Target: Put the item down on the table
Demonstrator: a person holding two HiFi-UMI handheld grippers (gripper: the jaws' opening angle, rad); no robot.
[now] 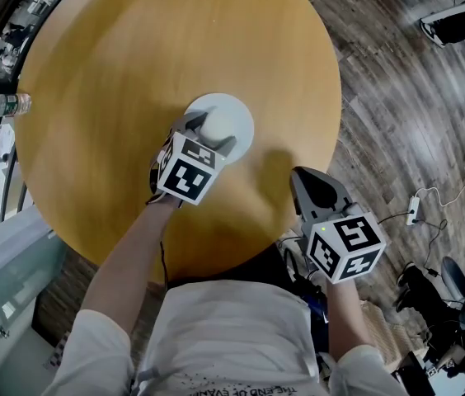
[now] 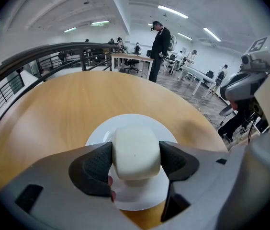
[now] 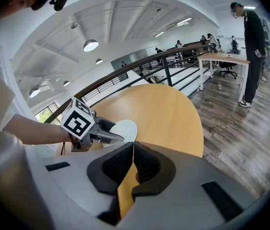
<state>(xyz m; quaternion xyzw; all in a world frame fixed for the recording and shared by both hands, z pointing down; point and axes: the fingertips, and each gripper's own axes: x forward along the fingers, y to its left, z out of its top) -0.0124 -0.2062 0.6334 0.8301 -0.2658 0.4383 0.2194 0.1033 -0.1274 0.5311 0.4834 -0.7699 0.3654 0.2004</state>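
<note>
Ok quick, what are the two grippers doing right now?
Left gripper: shut on the white block.
Right gripper: shut, empty.

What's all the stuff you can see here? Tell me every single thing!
table: one, light brown, round, under the left claw
plate: one, white, near the table's middle
block: one, creamy white, over the plate
bottle: one, clear, by the table's left edge
railing: one, dark, beyond the table
floor: grey-brown wood, around the table
standing person: one, dark clothes, far beyond the table
left claw: one, grey, shut on the block
right claw: one, grey, shut, empty, by the table's near edge
</note>
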